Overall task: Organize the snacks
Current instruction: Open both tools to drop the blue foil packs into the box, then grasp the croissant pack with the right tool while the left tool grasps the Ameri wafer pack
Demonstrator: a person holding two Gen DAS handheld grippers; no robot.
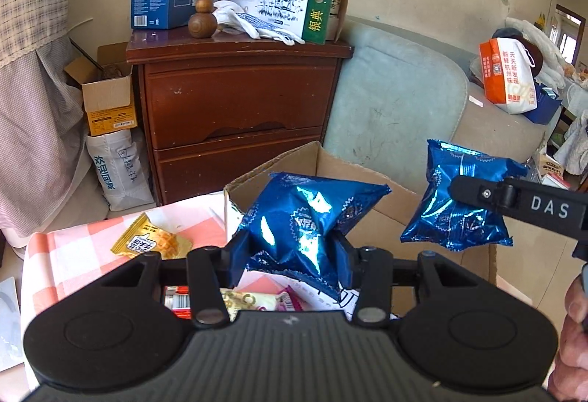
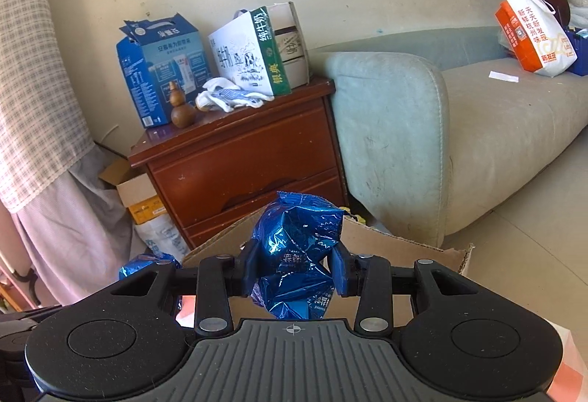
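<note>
While a yellow foil snack sachet (image 1: 151, 241) lies on the pink-and-white checked tablecloth (image 1: 70, 255) at far left, our left gripper (image 1: 292, 257) pinches a crinkled blue foil snack packet (image 1: 305, 218) above the open brown cardboard box (image 1: 367, 178). Further right, our right gripper (image 2: 294, 268) clamps a second shiny blue foil packet (image 2: 297, 240), held over that same box, just beside the first.

A home living room: sofa (image 2: 422, 130), wooden nightstand (image 2: 242, 159).
</note>
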